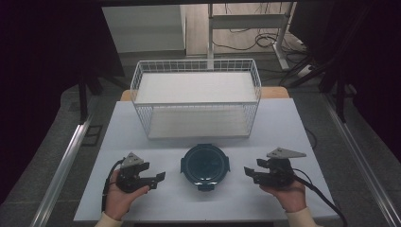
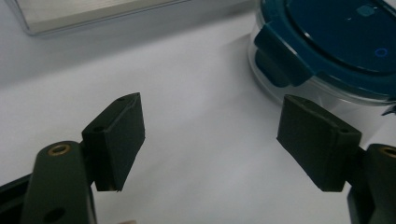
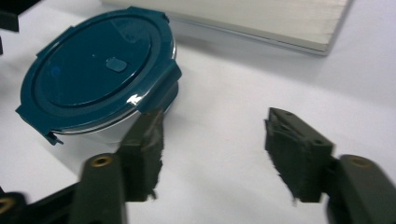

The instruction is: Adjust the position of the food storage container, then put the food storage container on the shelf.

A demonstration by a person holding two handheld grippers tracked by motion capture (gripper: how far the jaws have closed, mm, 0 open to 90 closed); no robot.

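On white table (image 1: 142,137), round container (image 1: 204,164) with dark blue clip lid, midway between both grippers, in front of wire basket (image 1: 196,97), left gripper (image 1: 158,178) jaws apart and empty, right gripper (image 1: 249,172) jaws apart and empty, container untouched.

This looks like a lab test bench. A white rectangular table (image 1: 283,123) stands between dark black curtains (image 1: 42,71), with loose black cables (image 1: 246,42) trailing over the grey floor (image 1: 61,113) behind a metal-legged desk frame (image 1: 210,33).
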